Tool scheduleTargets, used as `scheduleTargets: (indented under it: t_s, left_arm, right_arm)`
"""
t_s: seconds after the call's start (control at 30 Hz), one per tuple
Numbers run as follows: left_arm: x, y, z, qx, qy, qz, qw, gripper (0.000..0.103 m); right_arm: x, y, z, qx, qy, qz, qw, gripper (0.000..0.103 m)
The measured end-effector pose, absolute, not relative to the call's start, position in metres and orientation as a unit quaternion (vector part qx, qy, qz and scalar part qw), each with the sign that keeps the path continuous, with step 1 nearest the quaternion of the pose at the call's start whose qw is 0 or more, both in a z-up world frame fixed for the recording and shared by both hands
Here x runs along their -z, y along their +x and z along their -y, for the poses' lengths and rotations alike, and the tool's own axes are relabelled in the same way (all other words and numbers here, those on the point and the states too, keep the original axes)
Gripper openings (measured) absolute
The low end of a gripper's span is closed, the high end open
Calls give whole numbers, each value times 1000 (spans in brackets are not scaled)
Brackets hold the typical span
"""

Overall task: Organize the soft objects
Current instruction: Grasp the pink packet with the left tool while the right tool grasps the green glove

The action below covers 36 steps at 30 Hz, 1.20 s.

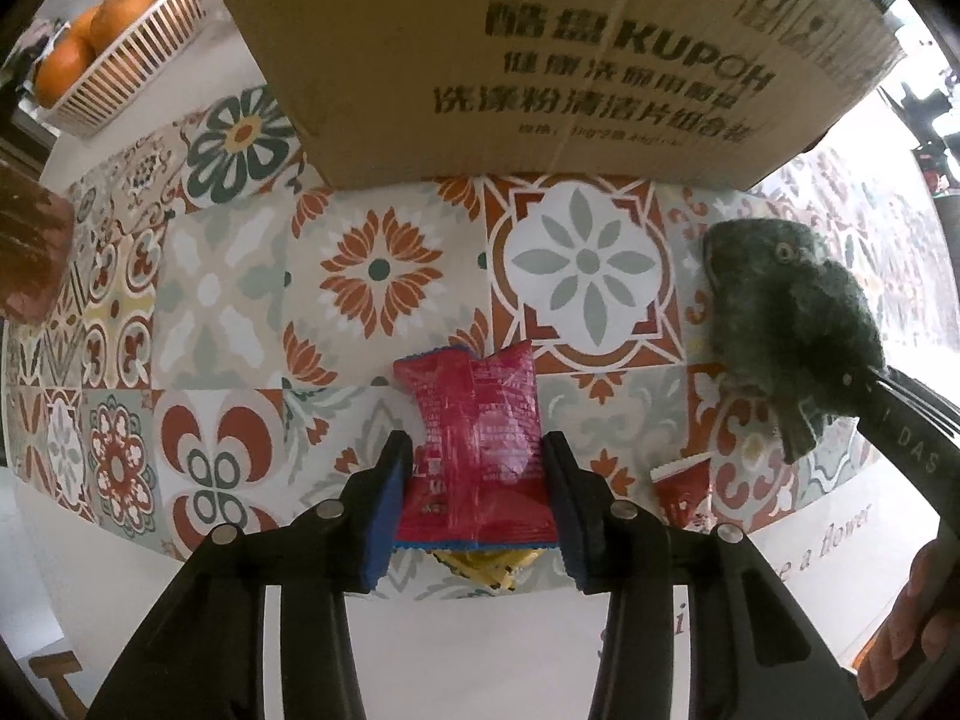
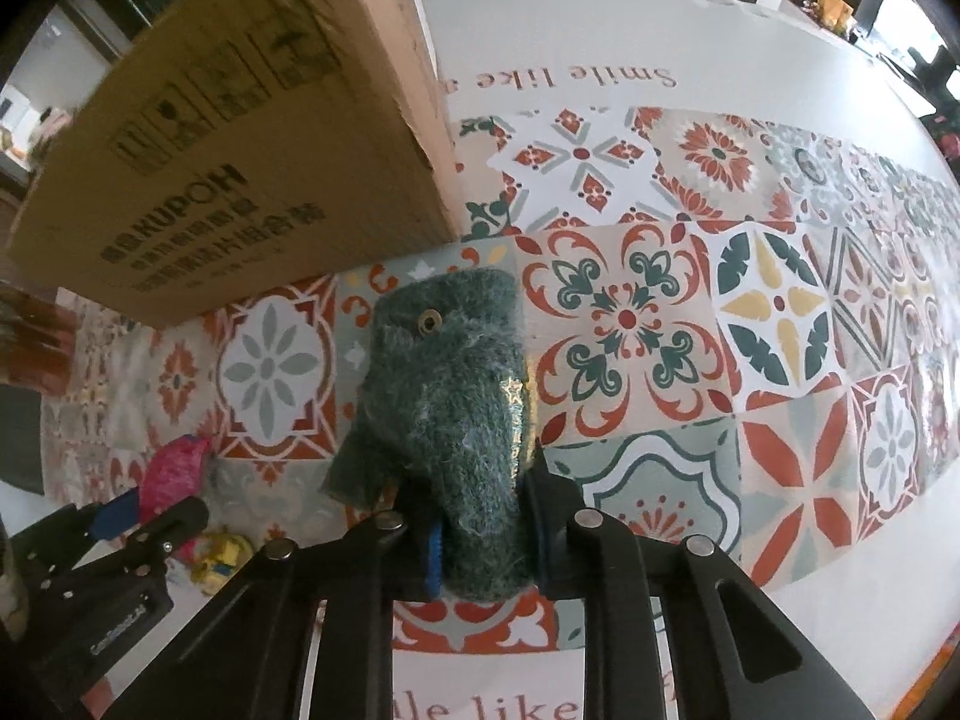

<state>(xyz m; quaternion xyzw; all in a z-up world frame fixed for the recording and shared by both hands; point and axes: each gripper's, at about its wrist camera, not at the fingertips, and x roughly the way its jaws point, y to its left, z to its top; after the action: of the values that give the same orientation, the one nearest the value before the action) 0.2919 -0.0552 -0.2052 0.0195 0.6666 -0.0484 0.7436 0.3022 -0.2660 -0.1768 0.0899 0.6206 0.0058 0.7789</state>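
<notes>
My left gripper (image 1: 477, 468) is shut on a red snack packet (image 1: 480, 438), holding it by its sides over the patterned tablecloth. A yellow packet (image 1: 486, 567) lies under it. My right gripper (image 2: 480, 504) is shut on a dark green fuzzy scouring pad (image 2: 450, 408) with a metal eyelet; the pad also shows at the right of the left wrist view (image 1: 792, 324). The left gripper and red packet (image 2: 174, 474) show at the lower left of the right wrist view. A large cardboard box (image 1: 540, 60) stands just behind both; it also shows in the right wrist view (image 2: 240, 150).
A small red sachet (image 1: 684, 492) lies right of the left gripper. A white basket of oranges (image 1: 114, 42) stands at the far left. A brown object (image 1: 30, 252) sits at the left edge. The tiled tablecloth (image 2: 720, 330) stretches to the right.
</notes>
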Motion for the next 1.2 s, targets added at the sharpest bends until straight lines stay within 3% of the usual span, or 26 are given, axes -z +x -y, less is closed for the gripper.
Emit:
scheduleTargets:
  t_s: [1.2]
  left_arm:
    - [57,261,49,106,-6,-527,843,43]
  right_arm:
    - [37,249,245,-72,125,-479,866,20]
